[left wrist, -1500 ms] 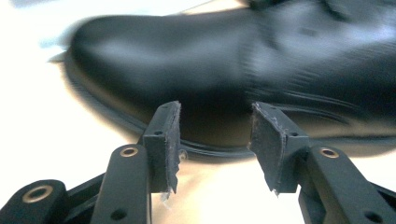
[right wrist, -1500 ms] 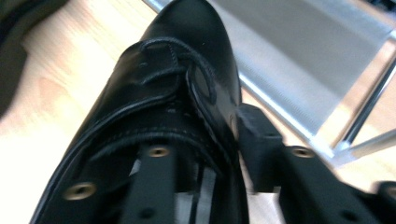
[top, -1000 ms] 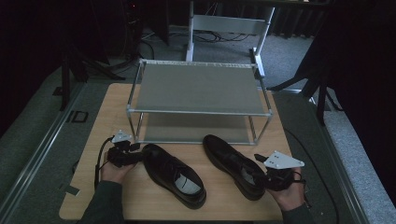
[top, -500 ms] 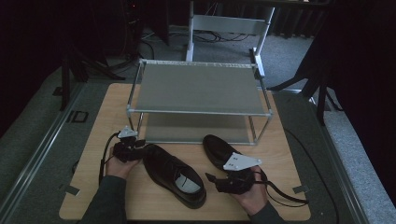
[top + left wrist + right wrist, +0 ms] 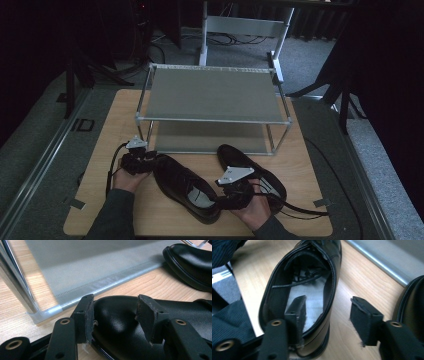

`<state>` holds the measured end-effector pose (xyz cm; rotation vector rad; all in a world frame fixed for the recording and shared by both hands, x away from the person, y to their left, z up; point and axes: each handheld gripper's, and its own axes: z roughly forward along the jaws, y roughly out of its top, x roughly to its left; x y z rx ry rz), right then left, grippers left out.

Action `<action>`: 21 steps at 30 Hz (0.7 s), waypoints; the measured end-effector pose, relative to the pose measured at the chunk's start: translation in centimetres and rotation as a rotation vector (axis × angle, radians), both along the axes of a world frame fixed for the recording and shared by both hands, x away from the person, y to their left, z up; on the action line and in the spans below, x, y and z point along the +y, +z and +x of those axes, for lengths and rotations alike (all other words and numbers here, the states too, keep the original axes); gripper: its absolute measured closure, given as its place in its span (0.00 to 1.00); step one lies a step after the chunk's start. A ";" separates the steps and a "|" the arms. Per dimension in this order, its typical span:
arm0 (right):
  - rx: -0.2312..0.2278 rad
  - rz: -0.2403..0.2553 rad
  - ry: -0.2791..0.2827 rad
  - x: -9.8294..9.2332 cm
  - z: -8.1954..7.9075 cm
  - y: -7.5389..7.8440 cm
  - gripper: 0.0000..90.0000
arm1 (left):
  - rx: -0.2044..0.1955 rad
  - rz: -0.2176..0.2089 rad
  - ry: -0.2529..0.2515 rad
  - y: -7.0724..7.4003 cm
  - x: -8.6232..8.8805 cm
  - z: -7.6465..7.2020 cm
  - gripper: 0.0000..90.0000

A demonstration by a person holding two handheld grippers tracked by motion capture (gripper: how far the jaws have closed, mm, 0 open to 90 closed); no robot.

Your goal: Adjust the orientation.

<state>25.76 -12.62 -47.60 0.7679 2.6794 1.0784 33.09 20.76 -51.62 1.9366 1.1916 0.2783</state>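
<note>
Black leather shoe [image 5: 186,187] lies on the wooden table [image 5: 100,150] in front of the metal shoe rack [image 5: 212,107], toe toward the person's left, heel opening toward the near edge. Second black shoe [image 5: 257,175] lies just to its right, near the rack's lower shelf [image 5: 210,137].

Left gripper [image 5: 137,159] sits at the toe end of the near shoe. In the left gripper view the jaws stand about half open and straddle the rounded toe [image 5: 117,322]; the left pad touches the leather, while the right pad sits at the toe's other side and contact there is unclear. Jaws have just been closing a little with the toe between them. Firm clamp: cannot tell.

Right gripper [image 5: 235,187] sits at the heel end of the same shoe, between the two shoes in the high view. In the right gripper view one jaw is inside the shoe opening, over the insole [image 5: 312,300], the other outside, over bare table; the shoe's side wall [image 5: 325,315] lies between them. Jaws have just been closing, gap on the outer side plainly visible, so no squeeze on the wall. Laces [image 5: 307,280] lie tucked inside the shoe. The other shoe's edge [image 5: 409,310] shows at the right of that view.

Both shoes rest flat on the table.
</note>
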 end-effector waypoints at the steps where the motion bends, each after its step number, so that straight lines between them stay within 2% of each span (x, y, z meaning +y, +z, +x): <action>1: 0.029 -0.008 0.010 0.0 0.2 0.2 0.61 | 0.004 0.001 0.000 0.0 0.1 -0.2 0.55; 3: 0.028 -0.022 0.010 0.0 0.2 0.3 0.62 | 0.002 -0.001 0.001 0.0 0.1 -0.3 0.55; 7: -0.066 -0.160 0.028 0.9 -0.8 1.1 0.68 | 0.002 -0.007 -0.001 0.0 0.5 -1.3 0.55; 9: -0.074 -0.177 0.026 0.8 -0.9 1.2 0.70 | 0.001 -0.005 -0.006 0.0 0.5 -1.7 0.55; 16: -0.067 -0.182 0.006 -0.4 -0.9 1.3 0.72 | 0.011 -0.020 -0.029 -0.2 -0.2 -2.4 0.56; 18: -0.073 -0.193 -0.021 -1.5 -1.2 1.4 0.72 | 0.012 -0.029 -0.044 -0.2 -0.8 -2.5 0.57; 19: -0.073 -0.193 -0.021 -1.5 -1.2 1.4 0.72 | 0.013 -0.032 -0.051 -0.2 -1.2 -2.6 0.57; 21: -0.083 -0.195 -0.056 -3.2 -1.4 1.4 0.72 | 0.012 -0.038 -0.075 -0.3 -2.6 -2.7 0.57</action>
